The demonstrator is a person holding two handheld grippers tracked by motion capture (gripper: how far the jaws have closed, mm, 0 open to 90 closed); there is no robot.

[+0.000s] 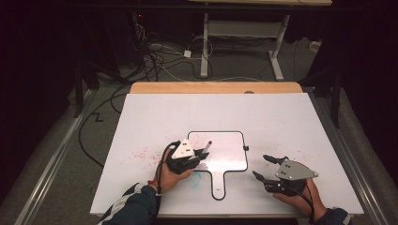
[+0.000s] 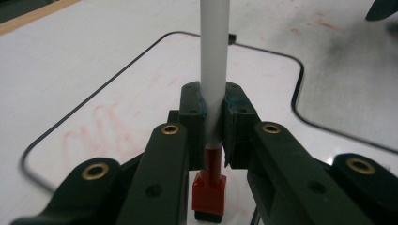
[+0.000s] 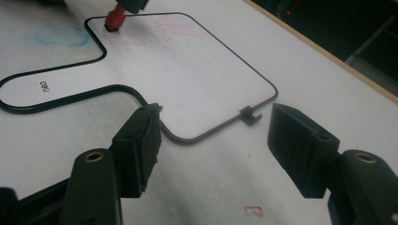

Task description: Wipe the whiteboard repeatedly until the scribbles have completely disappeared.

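Left gripper view: left gripper (image 2: 213, 126) pinching red marker (image 2: 213, 70), eraser end pressing handled whiteboard (image 2: 141, 89), wiping red scribbles (image 2: 98, 126). Right gripper (image 3: 213, 140) idling spread beside board. Probably next: scrubbing across remaining marks.

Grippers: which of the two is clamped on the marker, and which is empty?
The left gripper is clamped on the white marker, over the small whiteboard. The right gripper stands open and empty at the board's corner.
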